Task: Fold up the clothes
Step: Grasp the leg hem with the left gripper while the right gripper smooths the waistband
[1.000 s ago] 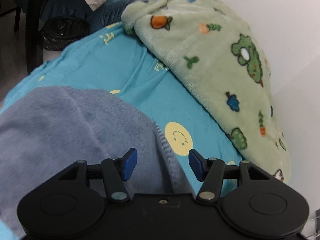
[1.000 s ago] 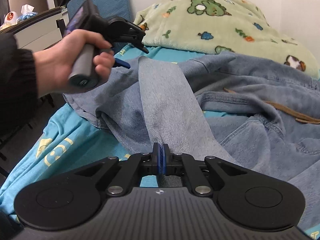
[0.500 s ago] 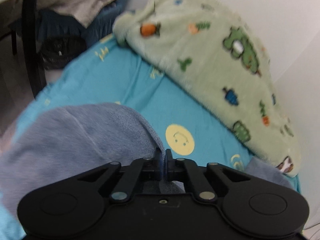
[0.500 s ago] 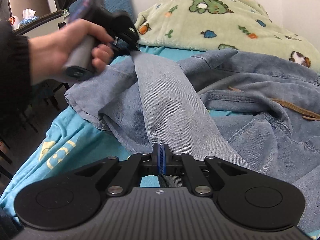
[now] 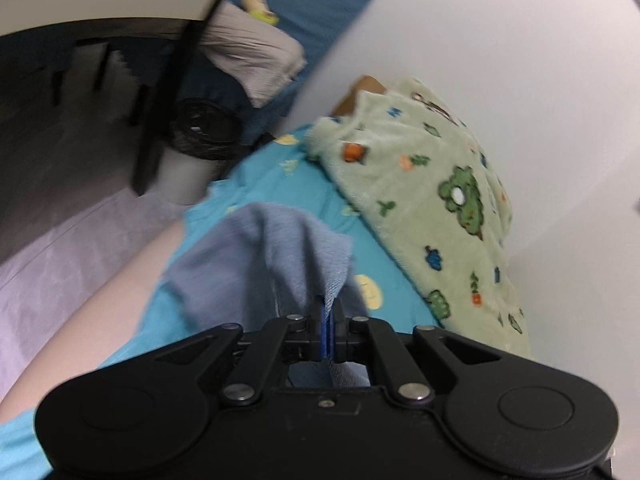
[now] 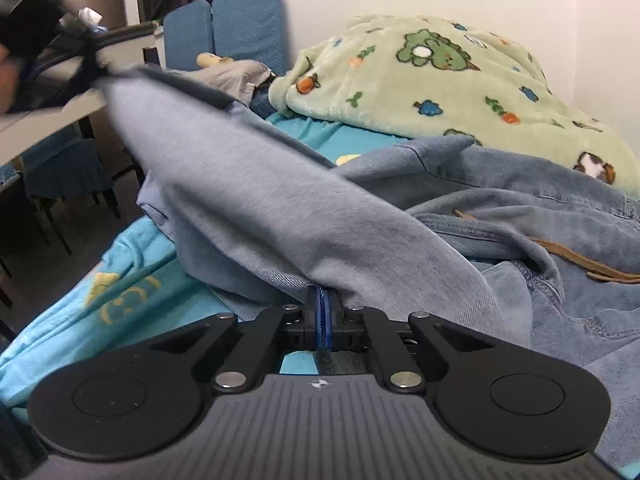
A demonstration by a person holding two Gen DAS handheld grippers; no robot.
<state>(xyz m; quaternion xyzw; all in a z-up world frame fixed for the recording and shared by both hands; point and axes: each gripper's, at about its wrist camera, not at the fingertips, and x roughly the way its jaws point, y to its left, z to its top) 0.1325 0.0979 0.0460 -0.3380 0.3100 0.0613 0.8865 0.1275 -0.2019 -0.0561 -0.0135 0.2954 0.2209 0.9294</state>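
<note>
Blue denim jeans lie crumpled on a bed with a turquoise sheet. One jeans leg is stretched taut between both grippers. My right gripper is shut on the near end of that leg, low over the sheet. My left gripper is shut on the other end of the denim, which hangs bunched in front of it. In the right wrist view the left gripper shows blurred at the upper left, raised well above the bed, held by a hand.
A green fleece blanket with cartoon prints is heaped at the head of the bed against the white wall. Blue cushions, a desk edge and dark chairs stand beside the bed on the left. A black fan sits on the floor.
The left gripper closed on the jeans leg, then lifted it up and away to the left, pulling the leg taut. The right gripper stayed shut and nearly still.
</note>
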